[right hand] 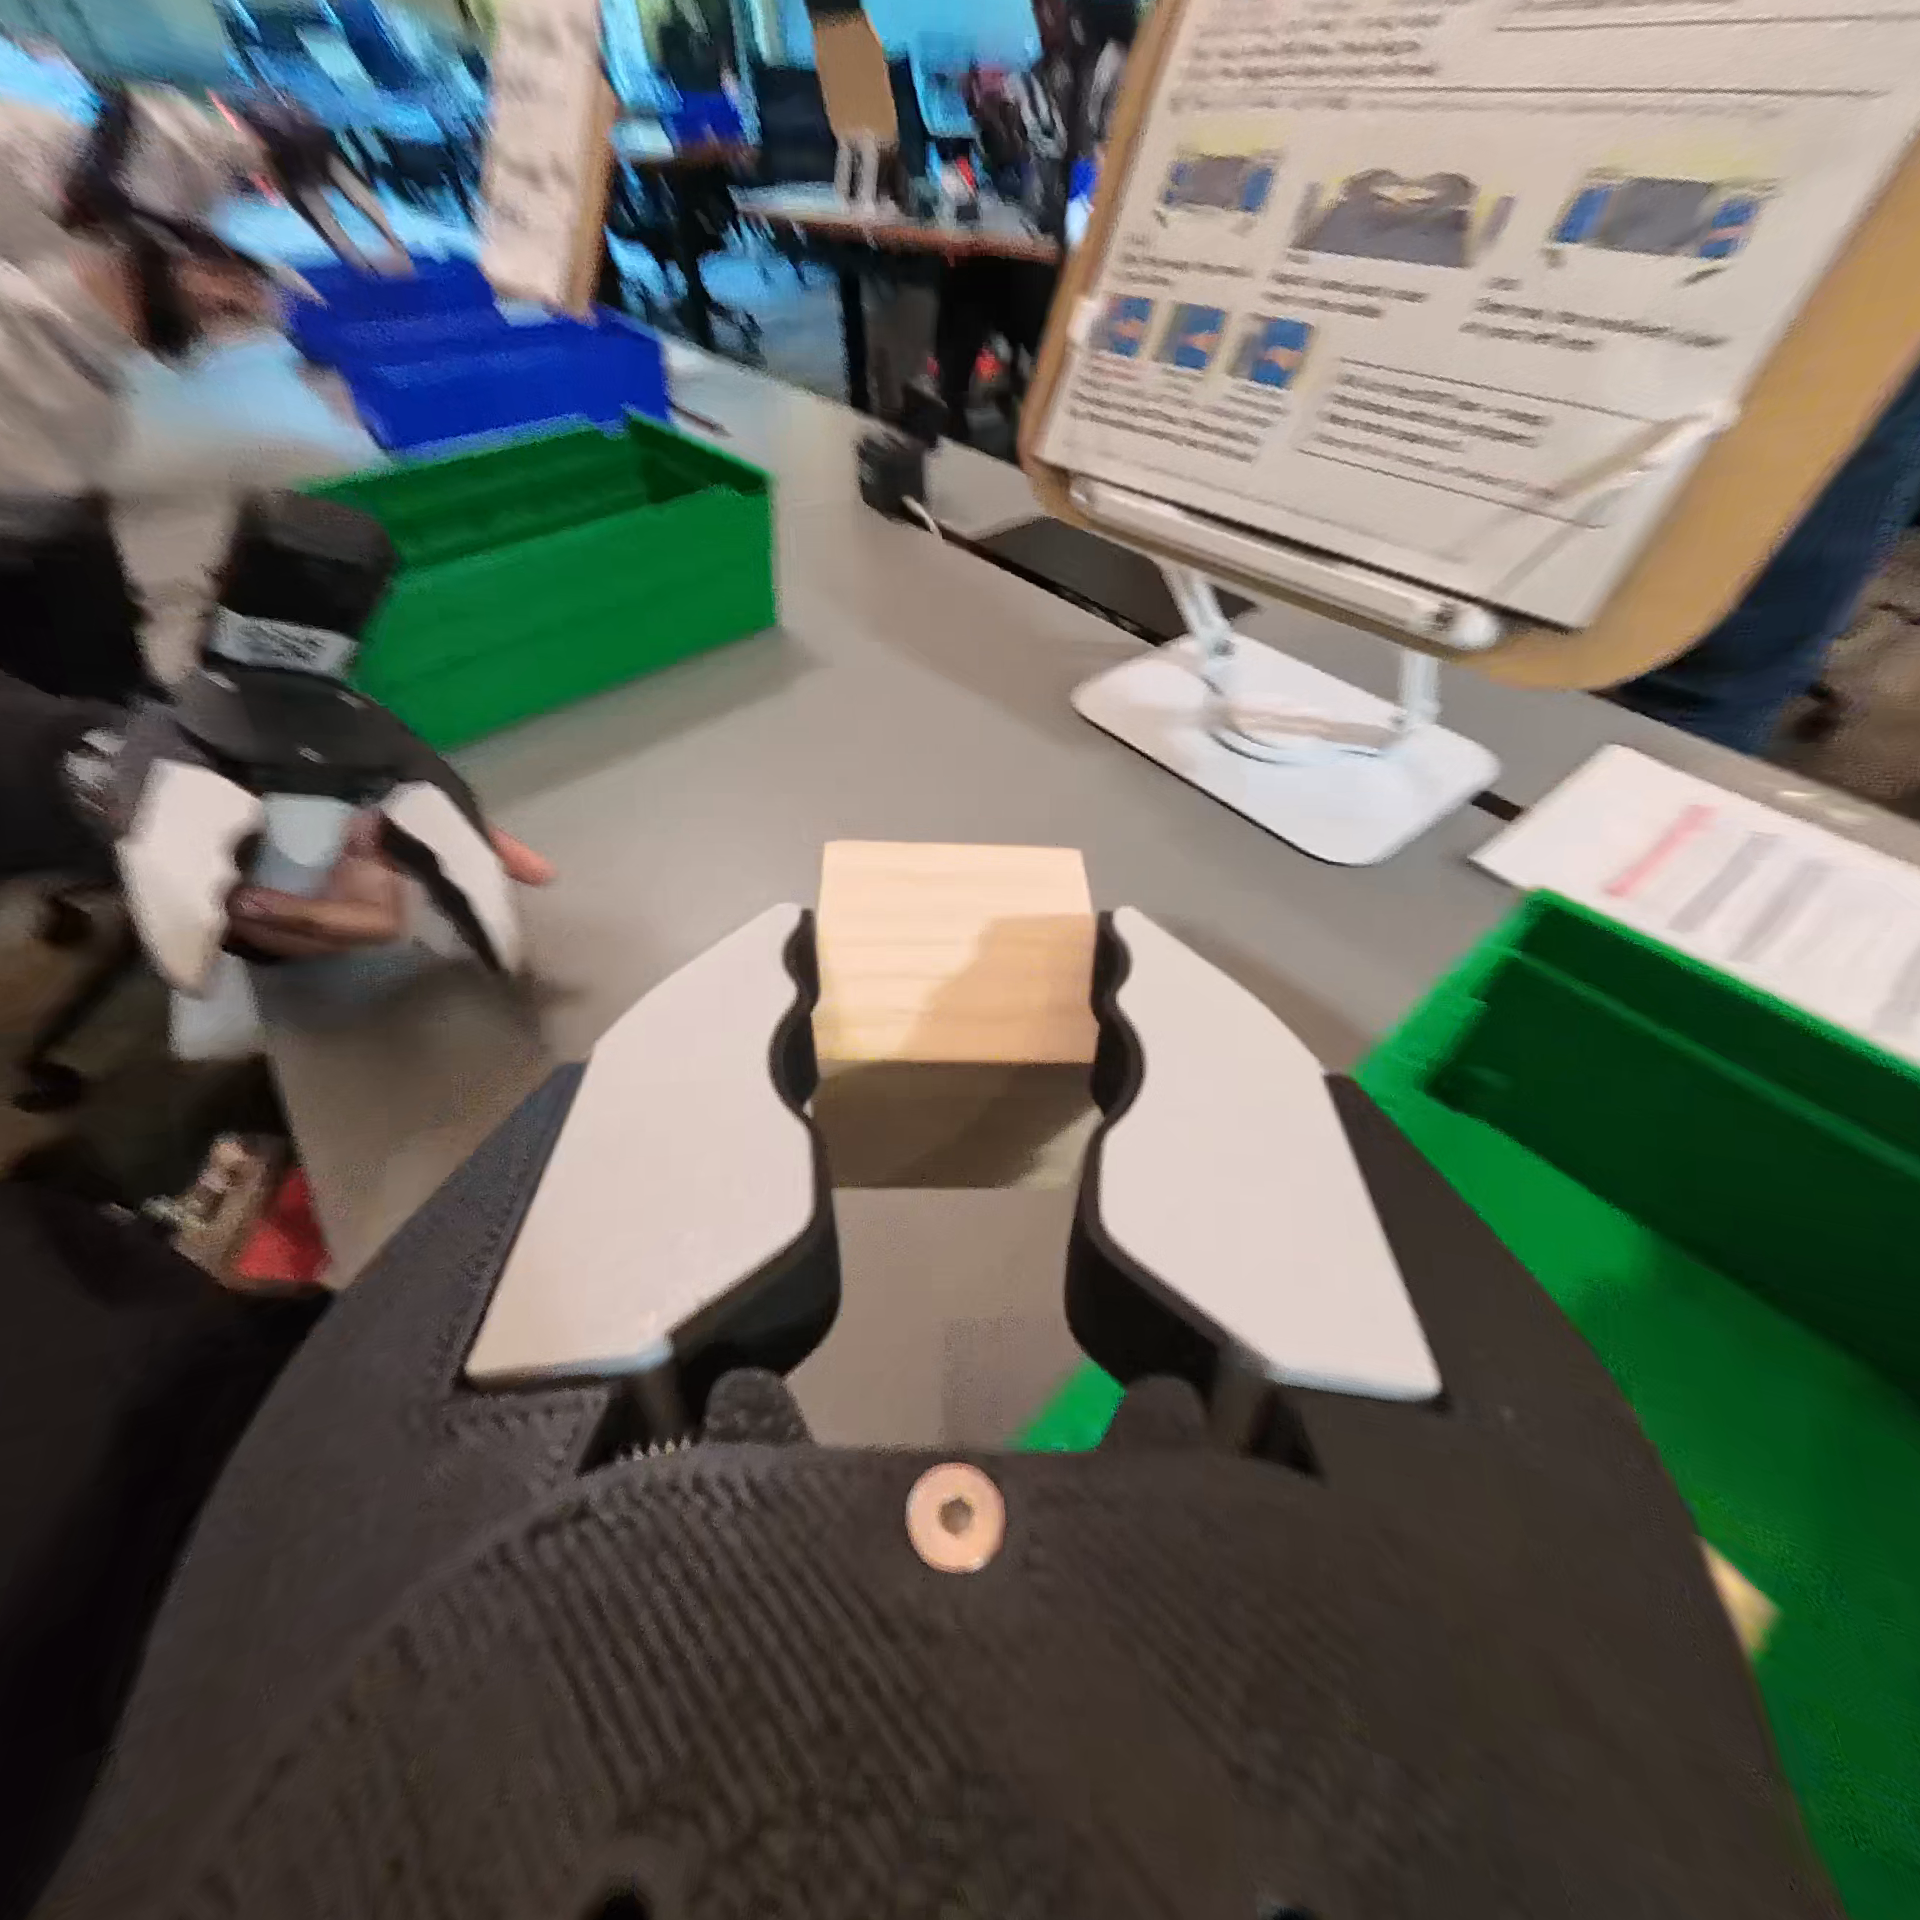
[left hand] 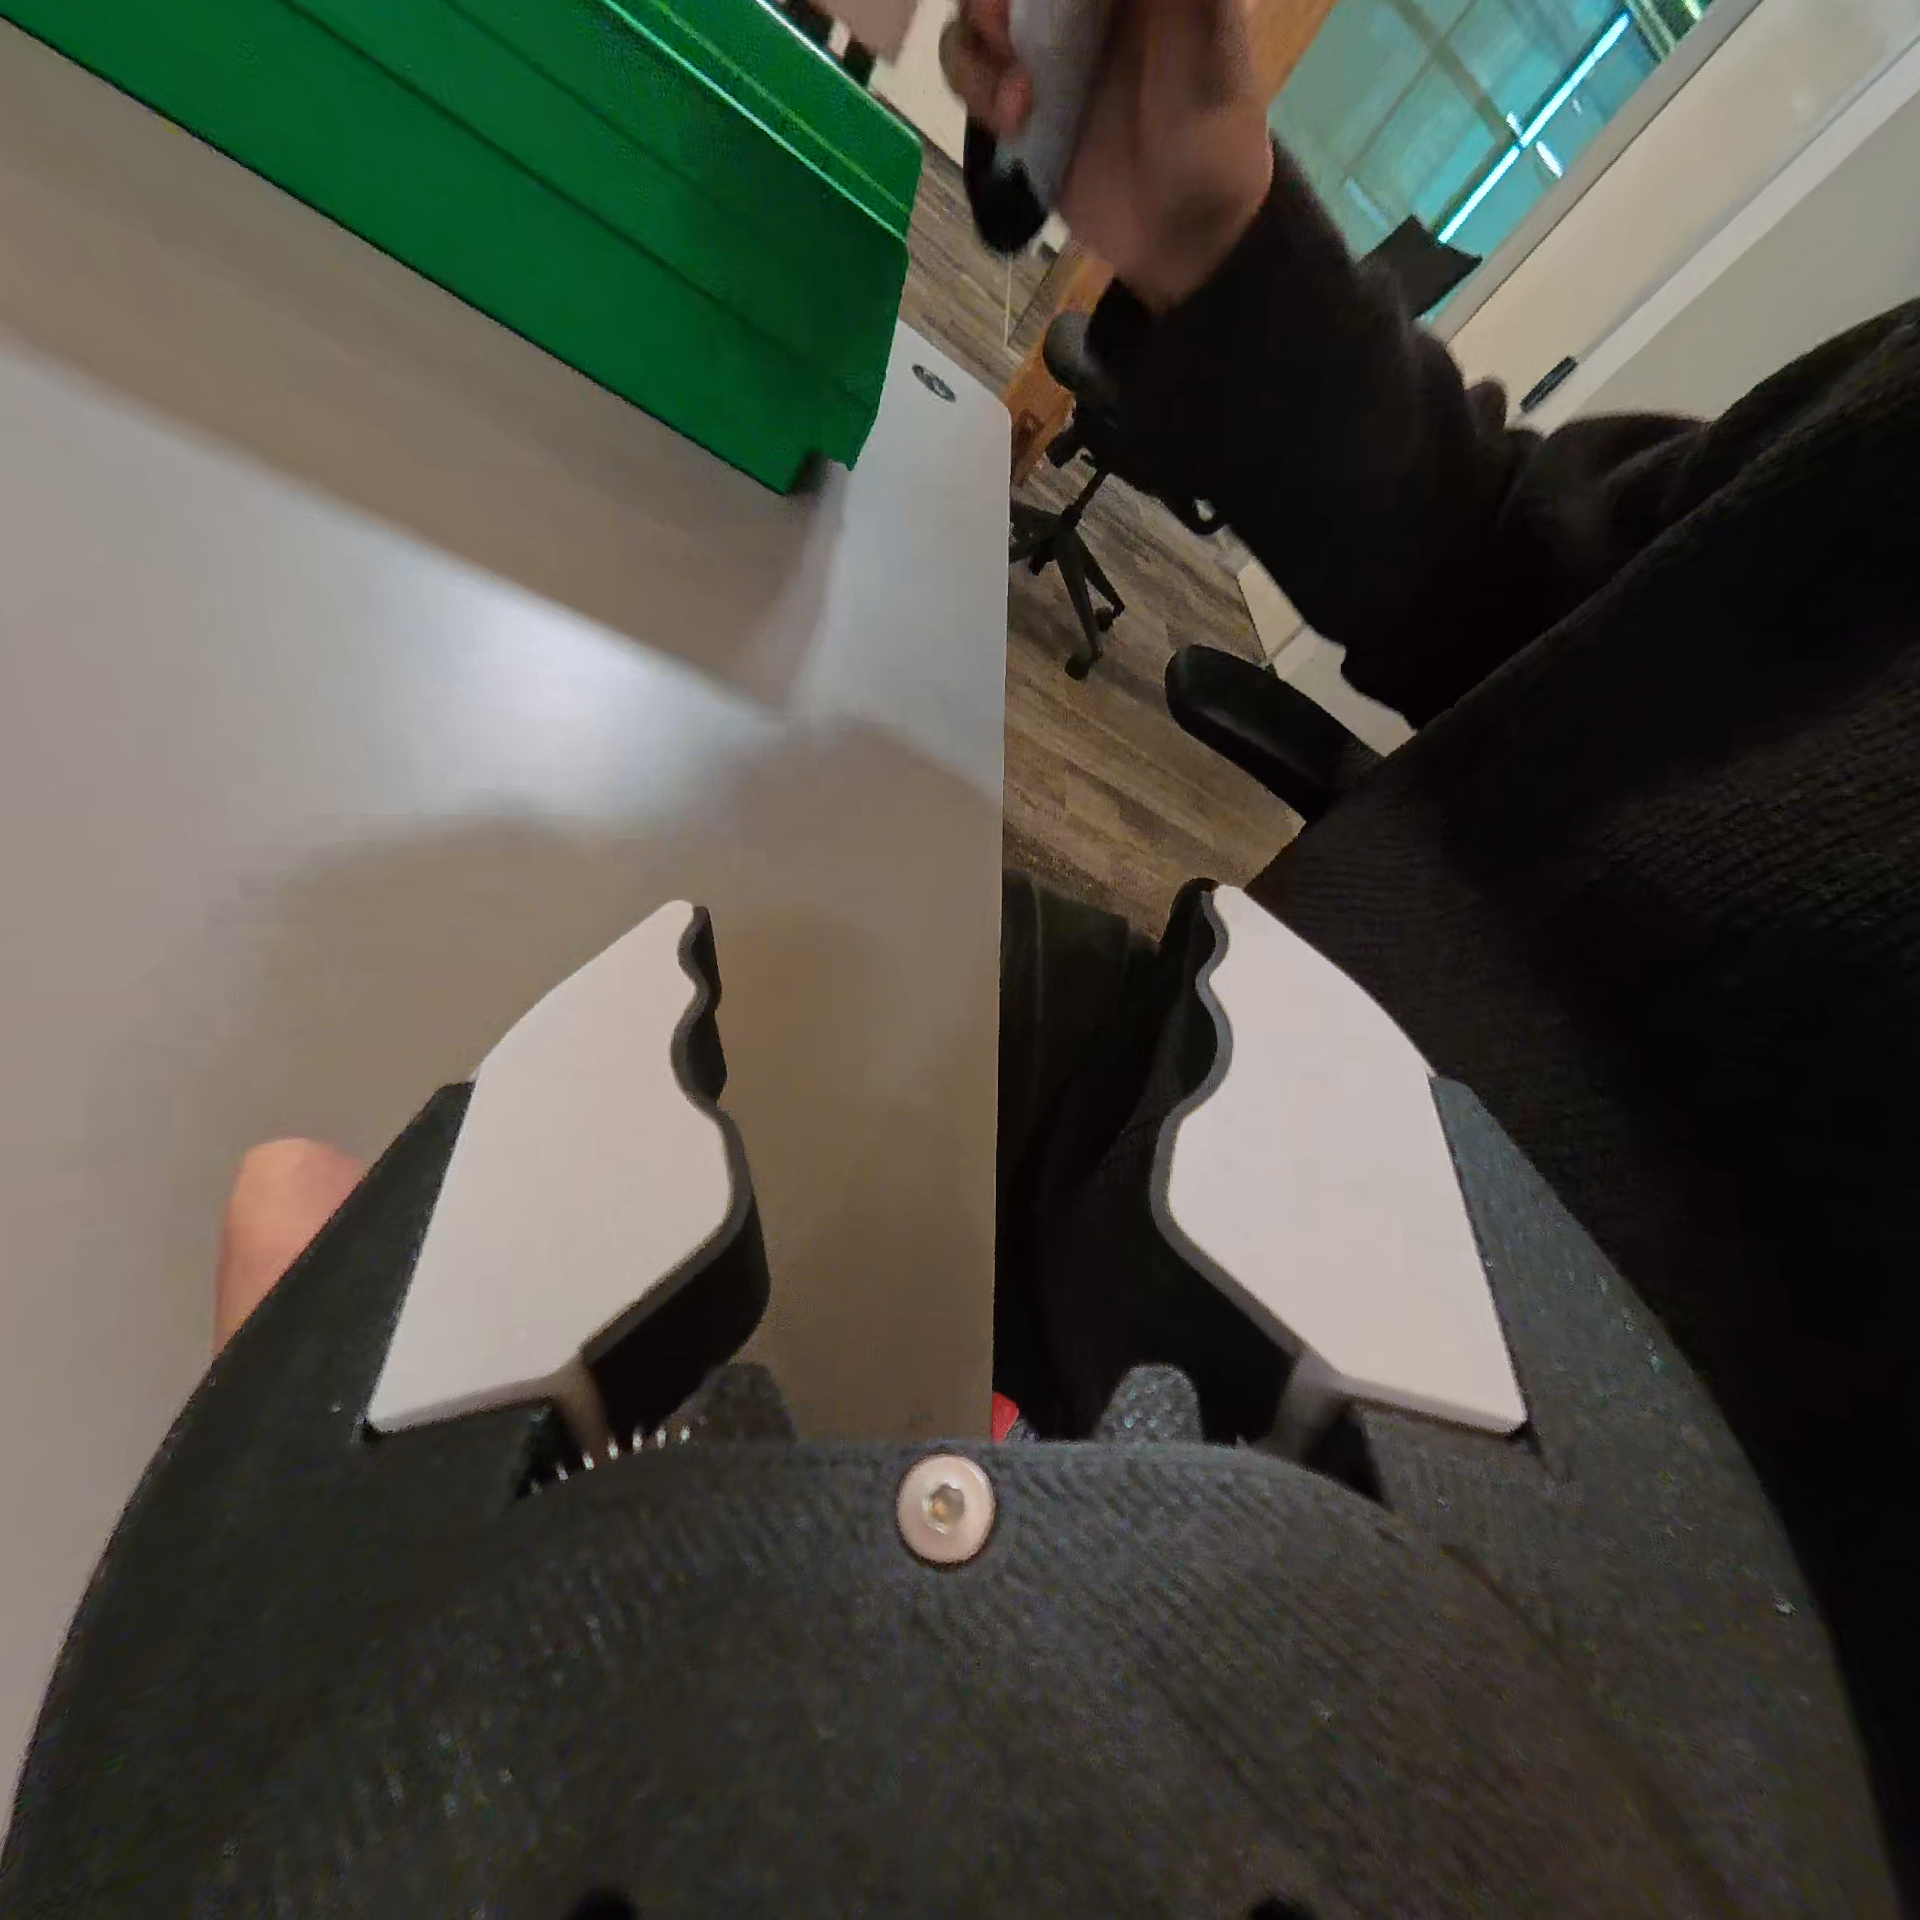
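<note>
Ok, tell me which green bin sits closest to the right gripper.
The green bin at lower right, beside the right gripper; the other green bin sits far left.

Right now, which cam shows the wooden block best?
Right wrist view. The wooden block sits centred between the right gripper fingers, pads against both its sides, above the grey table. The left wrist view shows none of it, only table edge, a green bin and floor.

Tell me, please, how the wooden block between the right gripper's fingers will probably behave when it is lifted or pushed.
The wooden block looks solid with flat faces, so it is probably stiff and unlikely to roll. The right gripper has its fingers against two opposite sides, and such flat sides should hold steadily. Its pale, plain wood suggests modest weight, though that is only a guess.
</note>
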`<state>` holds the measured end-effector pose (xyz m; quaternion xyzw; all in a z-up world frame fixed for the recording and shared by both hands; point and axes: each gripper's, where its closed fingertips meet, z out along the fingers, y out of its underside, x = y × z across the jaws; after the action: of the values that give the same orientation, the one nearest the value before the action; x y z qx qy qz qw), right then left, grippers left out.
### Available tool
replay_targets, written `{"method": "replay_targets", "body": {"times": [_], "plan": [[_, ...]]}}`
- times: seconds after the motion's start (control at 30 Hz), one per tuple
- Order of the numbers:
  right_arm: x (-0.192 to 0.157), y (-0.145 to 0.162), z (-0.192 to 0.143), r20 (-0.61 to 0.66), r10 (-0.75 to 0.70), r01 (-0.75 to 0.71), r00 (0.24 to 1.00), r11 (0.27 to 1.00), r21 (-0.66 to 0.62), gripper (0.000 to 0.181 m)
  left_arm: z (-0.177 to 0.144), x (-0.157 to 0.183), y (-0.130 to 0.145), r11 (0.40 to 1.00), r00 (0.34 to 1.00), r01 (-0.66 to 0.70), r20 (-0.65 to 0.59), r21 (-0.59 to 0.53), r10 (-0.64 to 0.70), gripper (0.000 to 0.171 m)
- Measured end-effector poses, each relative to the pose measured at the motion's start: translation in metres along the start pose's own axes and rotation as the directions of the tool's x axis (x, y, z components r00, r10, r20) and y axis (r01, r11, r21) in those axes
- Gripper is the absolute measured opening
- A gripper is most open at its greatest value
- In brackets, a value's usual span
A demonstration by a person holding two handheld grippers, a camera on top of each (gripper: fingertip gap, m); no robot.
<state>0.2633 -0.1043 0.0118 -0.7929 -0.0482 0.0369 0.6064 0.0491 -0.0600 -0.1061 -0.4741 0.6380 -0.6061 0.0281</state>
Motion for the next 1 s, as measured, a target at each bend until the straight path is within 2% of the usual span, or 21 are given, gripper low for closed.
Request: {"method": "replay_targets", "body": {"times": [0.07, 0.17, 0.23, 0.3, 0.43, 0.53, 0.63, 0.7, 0.83, 0.9, 1.0], "plan": [[0.035, 0.005, -0.016, -0.074, -0.099, 0.089, 0.992, 0.987, -0.131, 0.052, 0.002, -0.001, 0.002, 1.0, 1.0, 0.005, 0.002, -0.01, -0.005, 0.088], [0.094, 0.024, -0.042, -0.16, -0.26, 0.186, 0.952, 0.91, -0.371, 0.051, 0.002, -0.004, 0.002, 1.0, 1.0, 0.014, 0.007, -0.009, -0.014, 0.087], [0.13, 0.039, -0.058, -0.208, -0.296, 0.17, 0.932, 0.867, -0.468, 0.051, 0.003, -0.005, 0.002, 1.0, 1.0, 0.024, 0.007, -0.005, -0.024, 0.087], [0.153, 0.052, -0.069, -0.264, -0.252, 0.101, 0.931, 0.873, -0.477, 0.051, 0.003, -0.006, 0.002, 0.999, 0.999, 0.033, 0.008, -0.003, -0.033, 0.087], [0.178, 0.07, -0.08, -0.414, -0.169, -0.011, 0.895, 0.917, -0.398, 0.051, 0.004, -0.007, 0.002, 0.999, 0.999, 0.041, 0.01, -0.003, -0.041, 0.087], [0.182, 0.081, -0.08, -0.422, -0.189, 0.002, 0.886, 0.914, -0.405, 0.051, 0.005, -0.008, 0.003, 0.998, 0.998, 0.057, 0.002, -0.002, -0.057, 0.087], [0.178, 0.082, -0.079, -0.298, -0.286, 0.126, 0.91, 0.879, -0.461, 0.052, 0.005, -0.008, 0.005, 0.998, 0.998, 0.062, -0.005, -0.007, -0.062, 0.087], [0.173, 0.081, -0.08, -0.167, -0.346, 0.221, 0.923, 0.833, -0.507, 0.052, 0.004, -0.009, 0.005, 0.998, 0.998, 0.056, -0.002, -0.01, -0.056, 0.087], [0.174, 0.089, -0.085, 0.122, -0.416, 0.393, 0.901, 0.665, -0.635, 0.052, 0.005, -0.012, 0.004, 0.998, 0.998, 0.066, 0.0, -0.001, -0.066, 0.086], [0.174, 0.101, -0.083, 0.258, -0.393, 0.454, 0.883, 0.568, -0.686, 0.052, 0.006, -0.014, 0.005, 0.997, 0.997, 0.079, -0.003, -0.002, -0.079, 0.086], [0.173, 0.117, -0.078, 0.402, -0.339, 0.523, 0.851, 0.464, -0.715, 0.052, 0.007, -0.017, 0.006, 0.996, 0.996, 0.089, 0.01, -0.006, -0.089, 0.086]]}}
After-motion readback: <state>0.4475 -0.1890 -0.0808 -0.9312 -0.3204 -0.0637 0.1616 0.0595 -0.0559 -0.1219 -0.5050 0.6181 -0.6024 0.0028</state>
